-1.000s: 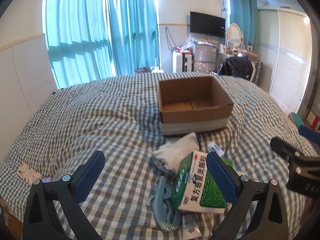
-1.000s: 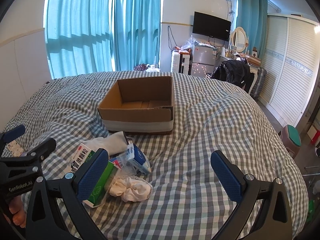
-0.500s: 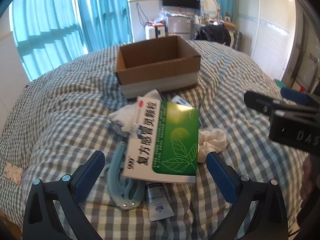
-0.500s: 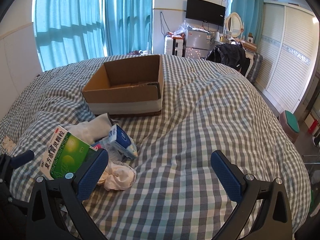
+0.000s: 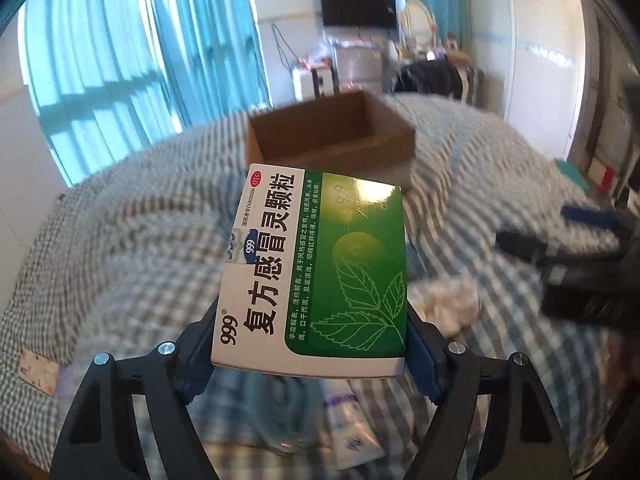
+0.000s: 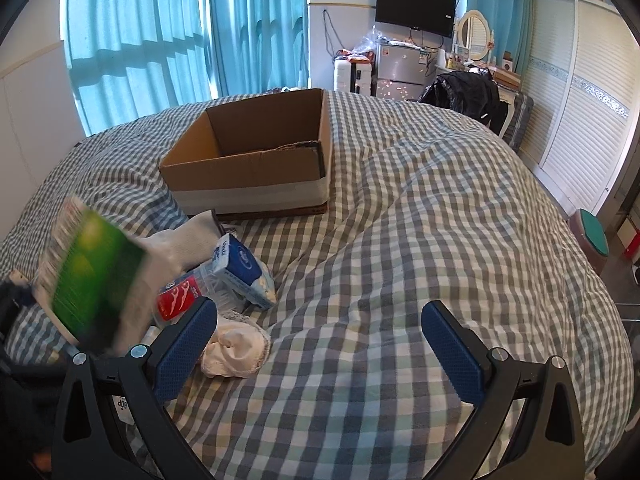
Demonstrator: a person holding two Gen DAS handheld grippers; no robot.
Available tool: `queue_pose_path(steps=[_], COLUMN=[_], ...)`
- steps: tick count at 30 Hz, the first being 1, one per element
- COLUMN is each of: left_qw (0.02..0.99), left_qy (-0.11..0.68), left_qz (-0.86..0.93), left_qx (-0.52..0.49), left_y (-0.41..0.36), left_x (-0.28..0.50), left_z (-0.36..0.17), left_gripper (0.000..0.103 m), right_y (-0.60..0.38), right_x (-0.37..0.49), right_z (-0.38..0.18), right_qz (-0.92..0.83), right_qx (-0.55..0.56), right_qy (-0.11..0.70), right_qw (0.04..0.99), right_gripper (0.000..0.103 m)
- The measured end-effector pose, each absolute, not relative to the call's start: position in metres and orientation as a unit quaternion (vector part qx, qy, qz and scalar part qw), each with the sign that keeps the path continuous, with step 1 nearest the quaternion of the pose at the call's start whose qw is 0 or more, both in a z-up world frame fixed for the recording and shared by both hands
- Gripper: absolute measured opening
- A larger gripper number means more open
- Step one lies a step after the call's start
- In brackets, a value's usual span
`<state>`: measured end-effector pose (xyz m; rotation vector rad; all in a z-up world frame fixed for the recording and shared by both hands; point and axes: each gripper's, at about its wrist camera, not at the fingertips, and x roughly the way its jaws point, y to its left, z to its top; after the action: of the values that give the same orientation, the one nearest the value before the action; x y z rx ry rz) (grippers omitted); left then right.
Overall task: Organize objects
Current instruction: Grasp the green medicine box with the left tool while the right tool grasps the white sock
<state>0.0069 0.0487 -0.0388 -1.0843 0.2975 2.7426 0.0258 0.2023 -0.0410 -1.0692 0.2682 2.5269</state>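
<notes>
1. My left hand-held gripper [image 5: 310, 354] clamped the green medicine box [image 5: 316, 268], lifted off the bed [image 6: 400, 240] in front of the cardboard box [image 6: 256, 160].
2. That cardboard box looked empty, though its floor was partly hidden.
3. My right hand-held gripper [image 6: 320, 344] hung open and empty.
4. Left beside the cardboard box: white cloth [image 6: 234, 350], blue packet [image 6: 240, 264], red-labelled packet [image 6: 178, 296].

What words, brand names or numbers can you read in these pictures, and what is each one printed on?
"999", "OTC" and "复方感冒灵颗粒": green and white medicine box, clamped in the left gripper.
Small columns of print on the medicine box: too small to read.
Blue and white pack: lettering too blurred to read.
Red label: white marks, unreadable.
Tube by the right gripper: letters partly hidden, unclear.
Cardboard box: no text.
</notes>
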Motion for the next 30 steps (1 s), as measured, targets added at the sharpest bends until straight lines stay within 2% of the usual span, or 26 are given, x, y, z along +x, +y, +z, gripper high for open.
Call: queue_pose_path(steps=[4, 5, 13, 18, 20, 22, 26, 30], left_qw=[0.059, 0.054, 0.047, 0.051, 0.052, 0.052, 0.049, 0.052], left_qy=[0.09, 0.086, 0.062, 0.058, 0.057, 0.055, 0.061, 0.053], left_qz=[0.928, 0.927, 0.919, 0.918, 0.917, 0.917, 0.917, 0.916], left_qx=[-0.356, -0.36, -0.386, -0.39, -0.392, -0.392, -0.392, -0.395], left_y=[0.027, 0.022, -0.001, -0.003, -0.004, -0.005, -0.003, -0.004], left_x=[-0.002, -0.005, -0.015, -0.015, -0.014, -0.012, -0.008, -0.004], left_z=[-0.026, -0.027, -0.041, -0.045, -0.044, -0.043, -0.038, -0.03], left_gripper=[0.081, 0.081, 0.081, 0.081, 0.081, 0.081, 0.081, 0.081], right_y=[0.191, 0.186, 0.148, 0.141, 0.139, 0.138, 0.135, 0.136], right_x=[0.016, 0.013, -0.021, -0.03, -0.029, -0.027, -0.018, -0.009], right_z=[-0.047, -0.05, -0.09, -0.112, -0.112, -0.109, -0.095, -0.071], right_qz=[0.899, 0.898, 0.877, 0.861, 0.861, 0.863, 0.872, 0.884], right_qx=[-0.394, -0.399, -0.466, -0.497, -0.498, -0.496, -0.479, -0.456], right_qy=[0.091, 0.087, 0.055, 0.052, 0.05, 0.052, 0.052, 0.048], right_qw=[0.171, 0.163, 0.104, 0.089, 0.086, 0.081, 0.083, 0.086], right_gripper=[0.101, 0.097, 0.091, 0.07, 0.046, 0.034, 0.022, 0.02])
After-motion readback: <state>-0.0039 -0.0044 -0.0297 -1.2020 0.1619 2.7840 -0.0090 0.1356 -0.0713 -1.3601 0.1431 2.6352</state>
